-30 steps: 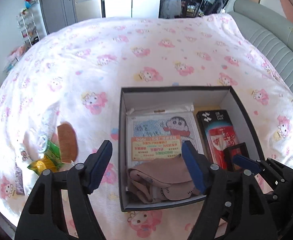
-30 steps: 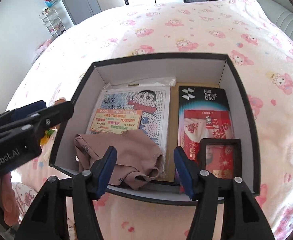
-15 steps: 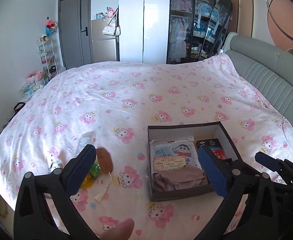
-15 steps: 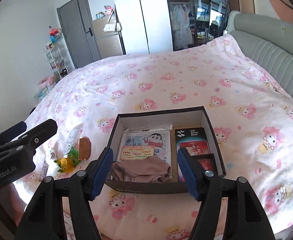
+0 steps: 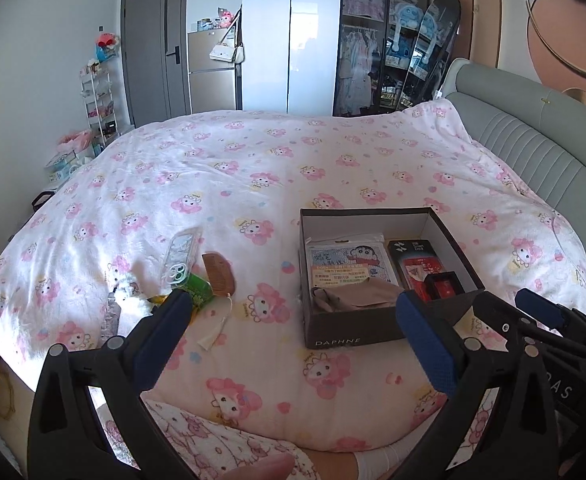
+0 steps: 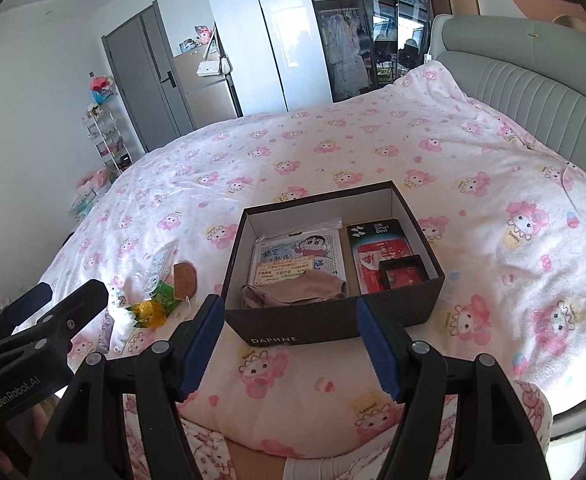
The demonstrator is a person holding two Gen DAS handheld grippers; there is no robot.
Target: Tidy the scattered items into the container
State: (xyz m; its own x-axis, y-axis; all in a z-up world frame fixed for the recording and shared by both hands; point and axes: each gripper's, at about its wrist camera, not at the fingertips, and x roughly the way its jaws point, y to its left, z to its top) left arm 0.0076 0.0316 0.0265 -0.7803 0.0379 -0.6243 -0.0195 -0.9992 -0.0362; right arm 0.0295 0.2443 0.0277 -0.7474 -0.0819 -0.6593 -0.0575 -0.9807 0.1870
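- On the far left of the room, beyond the bed (image 5: 333, 152), stand a white wire rack (image 5: 99, 100) and a grey door (image 5: 153, 48); both are well apart from your work.
- Your left tongs (image 5: 293, 332) are spread wide and pinch nothing; only bedspread shows between the blue pads (image 5: 165, 336).
- Just past the left pad lies the scattered cluster: a small white fluffy thing (image 5: 127, 290), a clear phone case (image 5: 181, 260), a green and yellow packet (image 5: 197, 290) and a wooden comb (image 5: 219, 272) with a pale tassel (image 5: 215, 330) trailing toward you. These lie close together, some touching or overlapping; the comb lies nearest the box.
- A strip of bare bedspread separates the comb from the black box (image 5: 349, 332), marked DAPHNE on its near wall.
- Inside the box, on the left, a cartoon craft kit (image 6: 297, 256) lies flat with a beige cloth (image 6: 293, 290) bunched over its near end. On the right lies a black and red pack (image 6: 377, 244), with a small black frame (image 6: 403, 274) on its near part.
- Your right tongs (image 6: 289, 344) are also spread and empty, held before the box's near wall without touching it.
- In the right wrist view the left tongs' black arm sits low at the left edge, in front of part of the cluster.
- To the right, the grey padded headboard (image 5: 533, 152) curves round the bed.
- Pink patterned fabric on your lap (image 6: 213, 452) shows at the bottom edge.
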